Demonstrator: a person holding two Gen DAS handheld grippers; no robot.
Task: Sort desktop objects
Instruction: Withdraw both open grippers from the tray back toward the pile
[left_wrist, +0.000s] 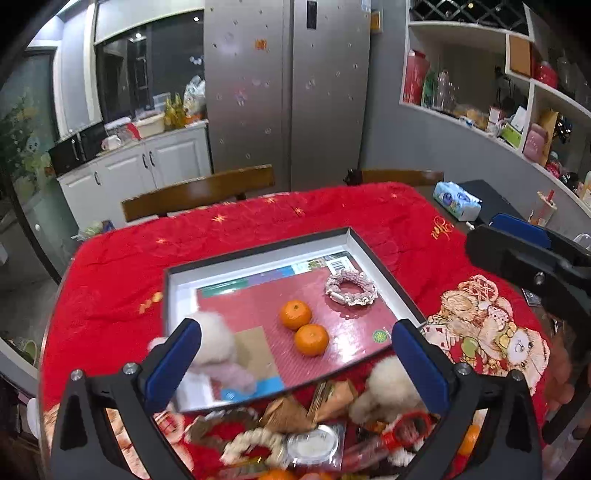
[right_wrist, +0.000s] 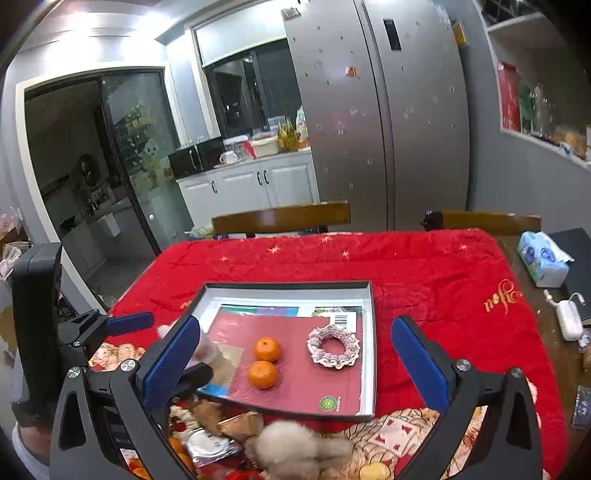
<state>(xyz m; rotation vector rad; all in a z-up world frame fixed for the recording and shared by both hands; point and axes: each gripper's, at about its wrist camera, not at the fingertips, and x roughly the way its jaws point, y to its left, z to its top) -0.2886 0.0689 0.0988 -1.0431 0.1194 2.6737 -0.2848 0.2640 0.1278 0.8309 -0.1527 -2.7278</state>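
The left gripper (left_wrist: 295, 354) and right gripper (right_wrist: 295, 354) both hang spread and empty. A blurred, pale pink fluffy plush toy (left_wrist: 218, 350) sits at the shallow white-walled box tray's (left_wrist: 258, 251) 7 o'clock corner. It looks light and squashy; pinch its middle firmly.

A red embroidered cloth (right_wrist: 424, 273) covers the desk; a shallow box lid (right_wrist: 369, 332) lies on it centrally; a tissue pack (right_wrist: 541, 264) sits at two o'clock; small clutter (left_wrist: 295, 435) at six.

Bright ceiling light, fisheye-bent edges, slight blur.
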